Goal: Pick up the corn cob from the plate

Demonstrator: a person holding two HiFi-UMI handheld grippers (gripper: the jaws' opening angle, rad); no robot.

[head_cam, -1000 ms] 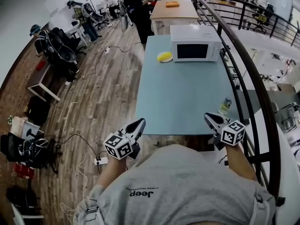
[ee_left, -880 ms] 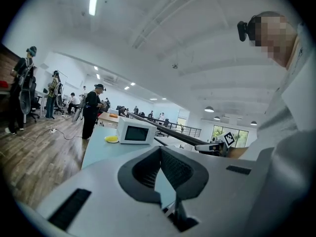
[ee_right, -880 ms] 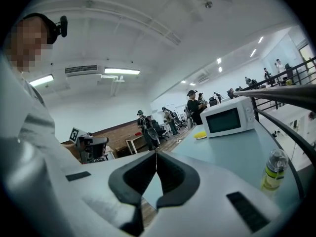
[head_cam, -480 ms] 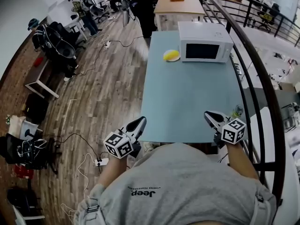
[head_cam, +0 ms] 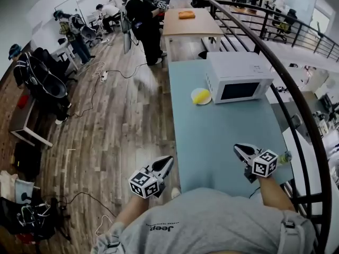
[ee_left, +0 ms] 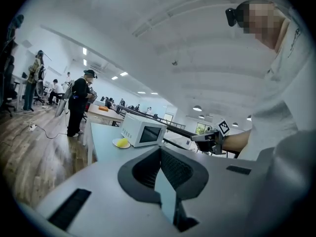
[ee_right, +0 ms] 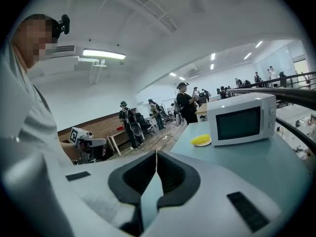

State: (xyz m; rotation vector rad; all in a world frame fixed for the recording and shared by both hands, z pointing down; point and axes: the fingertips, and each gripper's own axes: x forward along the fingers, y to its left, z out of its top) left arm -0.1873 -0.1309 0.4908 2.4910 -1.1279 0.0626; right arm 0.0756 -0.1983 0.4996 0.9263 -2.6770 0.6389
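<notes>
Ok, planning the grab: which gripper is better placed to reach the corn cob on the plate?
The left gripper, narrowly. The corn cob lies left of the microwave, toward its side; the right gripper lines up with the microwave front. Both are shut, far off.

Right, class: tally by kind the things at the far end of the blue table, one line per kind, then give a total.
Microwave: 1
Plate: 1
Corn cob: 1
Total: 3
</notes>
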